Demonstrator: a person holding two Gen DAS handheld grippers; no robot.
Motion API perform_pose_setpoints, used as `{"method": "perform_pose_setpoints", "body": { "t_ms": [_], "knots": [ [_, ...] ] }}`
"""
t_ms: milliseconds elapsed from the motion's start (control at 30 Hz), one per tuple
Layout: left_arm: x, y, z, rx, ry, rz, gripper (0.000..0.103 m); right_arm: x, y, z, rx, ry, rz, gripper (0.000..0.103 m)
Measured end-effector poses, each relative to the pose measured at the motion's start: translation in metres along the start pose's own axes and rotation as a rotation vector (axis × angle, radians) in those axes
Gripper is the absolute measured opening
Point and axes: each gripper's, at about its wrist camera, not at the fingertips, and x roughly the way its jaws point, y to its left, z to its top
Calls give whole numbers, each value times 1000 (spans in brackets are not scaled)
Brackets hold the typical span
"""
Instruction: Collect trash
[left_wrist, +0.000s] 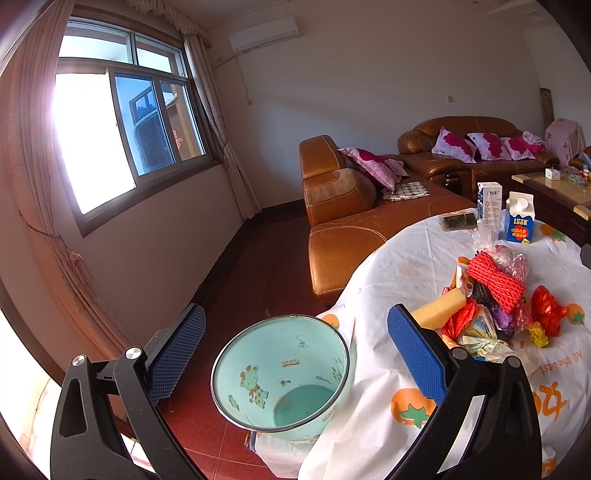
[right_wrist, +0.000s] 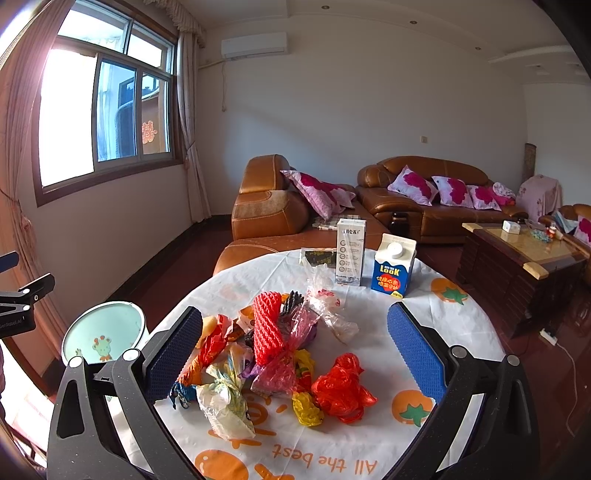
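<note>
**Loose wrappers heaped on the bench, bin waiting at its edge**

The trash pile sits in the middle of the round bench, which is covered by a white cloth printed with oranges. It is a loose heap of crumpled plastic bags and wrappers, with a red foam fruit net across the top, a red bag at its right edge and a small yellow wrapper just beside that. Two cartons, a white one and a blue one, stand upright behind the heap, apart from it.

The pale green bin stands on the floor against the bench edge, mouth open, seemingly empty.

The right tongs are spread wide around the heap, holding nothing. The left tongs are also wide and empty, hovering over the bin.

All of this looks very light, soft and crushable, so it will likely compress before it grips, and thin film may slip or trail. The best hold is probably a bunched knot or thick fold, such as the crumpled body of the red bag, rather than a loose edge. The foam net should be springy and grip well across its middle.
</note>
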Motion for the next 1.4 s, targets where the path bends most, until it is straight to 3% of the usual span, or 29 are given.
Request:
{"method": "perform_pose_setpoints", "body": {
  "t_ms": [533,767,967,1167,1400],
  "knots": [
    [11,-1,-9,3,35,-2,97,12,-9,-10,22,25,-17,98],
    [28,-38,-28,52,98,-50,97,32,-57,-38,61,123,-117,98],
    [37,-91,-50,139,149,-123,97,24,-100,-76,98,173,-195,97],
    [44,-128,-68,196,190,-159,97,24,-107,-92,115,183,-195,98],
    [66,-137,-84,215,255,-185,97,33,-92,-95,75,182,-164,98]
  ]
}}
